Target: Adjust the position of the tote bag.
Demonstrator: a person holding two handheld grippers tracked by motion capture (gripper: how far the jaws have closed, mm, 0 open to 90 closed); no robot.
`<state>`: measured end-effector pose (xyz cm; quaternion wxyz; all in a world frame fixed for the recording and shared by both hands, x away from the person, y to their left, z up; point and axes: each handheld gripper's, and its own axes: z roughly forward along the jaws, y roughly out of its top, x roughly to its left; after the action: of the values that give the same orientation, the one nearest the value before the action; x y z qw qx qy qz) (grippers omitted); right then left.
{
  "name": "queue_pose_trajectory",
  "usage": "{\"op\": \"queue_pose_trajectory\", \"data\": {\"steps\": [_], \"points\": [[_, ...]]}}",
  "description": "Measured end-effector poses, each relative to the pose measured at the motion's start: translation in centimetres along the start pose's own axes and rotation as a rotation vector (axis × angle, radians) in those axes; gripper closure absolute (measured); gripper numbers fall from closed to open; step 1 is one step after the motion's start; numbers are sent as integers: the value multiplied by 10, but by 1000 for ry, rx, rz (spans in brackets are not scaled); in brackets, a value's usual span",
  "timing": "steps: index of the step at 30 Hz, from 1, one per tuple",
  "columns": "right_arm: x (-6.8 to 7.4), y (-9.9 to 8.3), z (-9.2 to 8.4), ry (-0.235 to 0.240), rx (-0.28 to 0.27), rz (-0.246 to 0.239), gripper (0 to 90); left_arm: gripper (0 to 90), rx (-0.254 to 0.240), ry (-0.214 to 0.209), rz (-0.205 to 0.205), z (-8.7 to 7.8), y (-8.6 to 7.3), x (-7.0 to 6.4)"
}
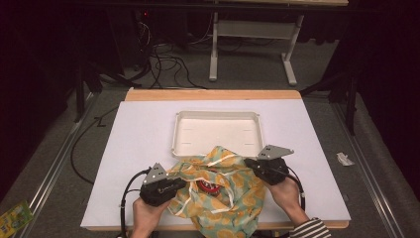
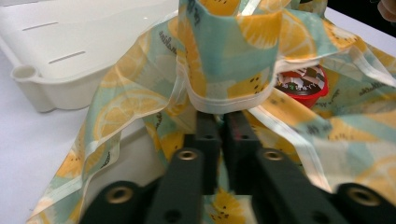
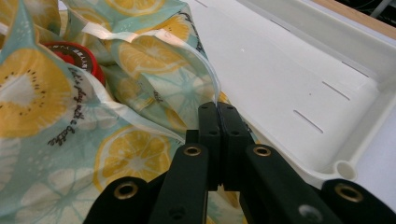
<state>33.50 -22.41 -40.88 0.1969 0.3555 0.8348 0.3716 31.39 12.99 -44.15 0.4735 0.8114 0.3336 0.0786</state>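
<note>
A lemon-print cloth (image 1: 223, 191) lies bunched at the table's (image 1: 133, 148) near edge, loosely gathered around a red-lidded tub (image 1: 207, 186), just in front of a white tray (image 1: 218, 133). The left gripper (image 2: 219, 122) and right gripper (image 3: 217, 112) each pinch a cloth edge, jaws closed tight. Wrapping looks half done: the tub is still uncovered on top.

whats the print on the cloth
Pale teal cloth printed with orange and yellow citrus slices, white hem; clearest in the right gripper view.
</note>
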Motion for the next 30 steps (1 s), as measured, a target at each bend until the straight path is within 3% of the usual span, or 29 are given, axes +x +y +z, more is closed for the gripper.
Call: {"op": "queue_pose_trajectory", "data": {"steps": [11, 14, 24, 28, 30], "points": [[-13, -4, -6, -42, -19, 41, 900, 900, 39, 34, 20, -9, -3, 6], [-19, -7, -6, -60, -17, 52, 900, 900, 41, 38, 8, -12, -7, 10], [-26, -18, 4, -90, 59, 69, 900, 900, 20, 32, -19, -12, -11, 12], [-18, -16, -3, -86, 22, 55, 746, 900, 18, 16, 0, -10, -9, 7], [-13, -16, -9, -87, 5, 46, 723, 900, 8, 9, 3, -10, -7, 5]]}}
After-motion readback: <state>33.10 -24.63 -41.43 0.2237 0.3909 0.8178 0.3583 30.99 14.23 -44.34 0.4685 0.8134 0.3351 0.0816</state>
